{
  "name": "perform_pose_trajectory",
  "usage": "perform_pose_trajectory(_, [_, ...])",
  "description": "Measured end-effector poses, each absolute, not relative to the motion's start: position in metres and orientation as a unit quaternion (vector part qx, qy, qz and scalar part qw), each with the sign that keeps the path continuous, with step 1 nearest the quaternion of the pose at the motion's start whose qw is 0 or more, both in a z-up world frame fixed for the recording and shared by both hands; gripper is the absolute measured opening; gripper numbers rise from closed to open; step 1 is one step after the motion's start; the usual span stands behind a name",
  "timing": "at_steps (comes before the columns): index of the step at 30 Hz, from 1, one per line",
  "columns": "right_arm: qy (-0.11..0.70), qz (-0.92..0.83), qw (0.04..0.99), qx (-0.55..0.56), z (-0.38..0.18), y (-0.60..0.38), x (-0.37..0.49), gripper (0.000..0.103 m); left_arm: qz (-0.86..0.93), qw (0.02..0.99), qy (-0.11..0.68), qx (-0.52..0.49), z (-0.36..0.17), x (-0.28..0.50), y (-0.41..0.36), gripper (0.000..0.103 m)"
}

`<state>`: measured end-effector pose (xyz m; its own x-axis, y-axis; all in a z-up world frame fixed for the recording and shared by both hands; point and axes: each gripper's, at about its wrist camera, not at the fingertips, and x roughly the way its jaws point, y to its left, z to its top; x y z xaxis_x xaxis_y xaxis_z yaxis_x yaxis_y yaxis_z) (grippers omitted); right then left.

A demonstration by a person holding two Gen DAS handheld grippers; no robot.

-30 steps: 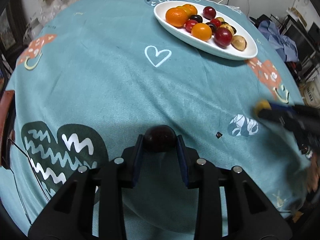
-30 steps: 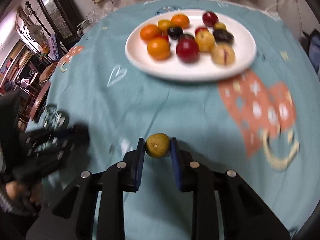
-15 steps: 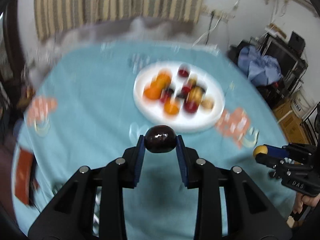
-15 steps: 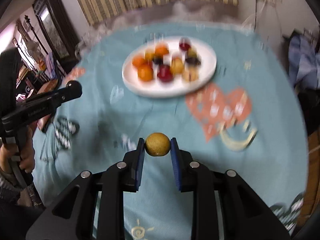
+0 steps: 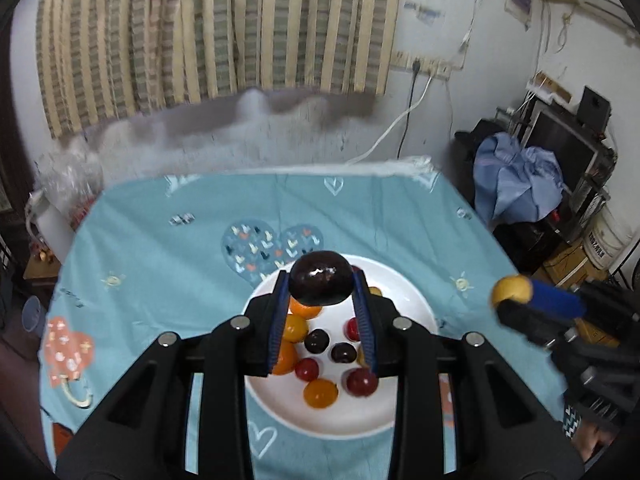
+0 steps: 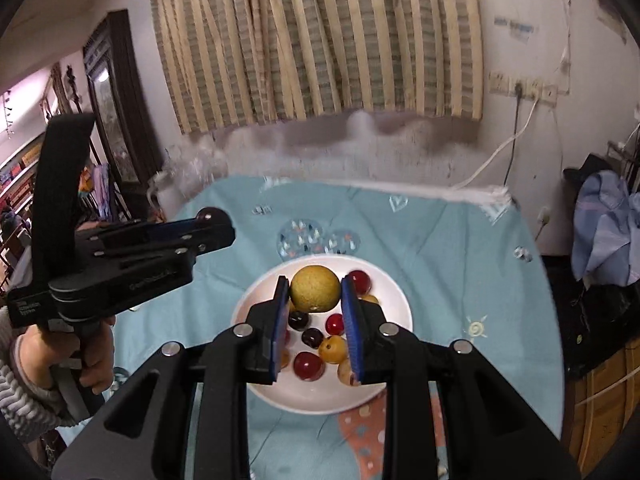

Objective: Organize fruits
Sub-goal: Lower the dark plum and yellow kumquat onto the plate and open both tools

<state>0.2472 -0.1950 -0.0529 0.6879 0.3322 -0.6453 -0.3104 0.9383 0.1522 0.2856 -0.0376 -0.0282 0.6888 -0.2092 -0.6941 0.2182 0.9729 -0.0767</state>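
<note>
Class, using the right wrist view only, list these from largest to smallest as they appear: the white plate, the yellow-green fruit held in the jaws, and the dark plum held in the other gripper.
1. white plate
2. yellow-green fruit, though it sits nearest the camera
3. dark plum, partly hidden

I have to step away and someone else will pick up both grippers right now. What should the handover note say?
Left gripper: shut on a dark plum, held in the air above the white plate.
Right gripper: shut on a yellow-green fruit, also above the plate.
Plate: sits on the teal tablecloth and already holds a mix of orange, red and dark fruits.
Done: both fruits picked up and carried over the plate.
Left: lower each, open the jaws, set both among the others.
</note>
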Motion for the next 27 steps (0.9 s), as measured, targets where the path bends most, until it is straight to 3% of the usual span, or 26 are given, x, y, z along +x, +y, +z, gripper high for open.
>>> perform_pose_trajectory(9, [0.436,0.134,0.889,0.028,-0.147,-0.213,0.326,0.026,-0.135,0.875,0.464,0.012,-0.139,0.342,-0.072,0.032])
perform_pose_trajectory(21, [0.462,0.136,0.875,0.045,-0.184,-0.216,0.354,0.026,-0.139,0.862,0.487,0.019,-0.183,0.37,-0.085,0.032])
perform_pose_trajectory(24, [0.462,0.133,0.876,0.05,-0.186,-0.218,0.355,0.033,-0.135,0.862,0.487,0.015,-0.186,0.372,-0.085,0.033])
perform_pose_trajectory(26, [0.457,0.129,0.878,0.054,-0.185,-0.22,0.354,0.049,-0.136,0.861,0.491,0.014,-0.188,0.374,-0.086,0.034])
perform_pose_trajectory(27, [0.454,0.128,0.88,0.054,-0.184,-0.221,0.353,0.049,-0.136,0.861,0.49,0.014,-0.189,0.374,-0.086,0.035])
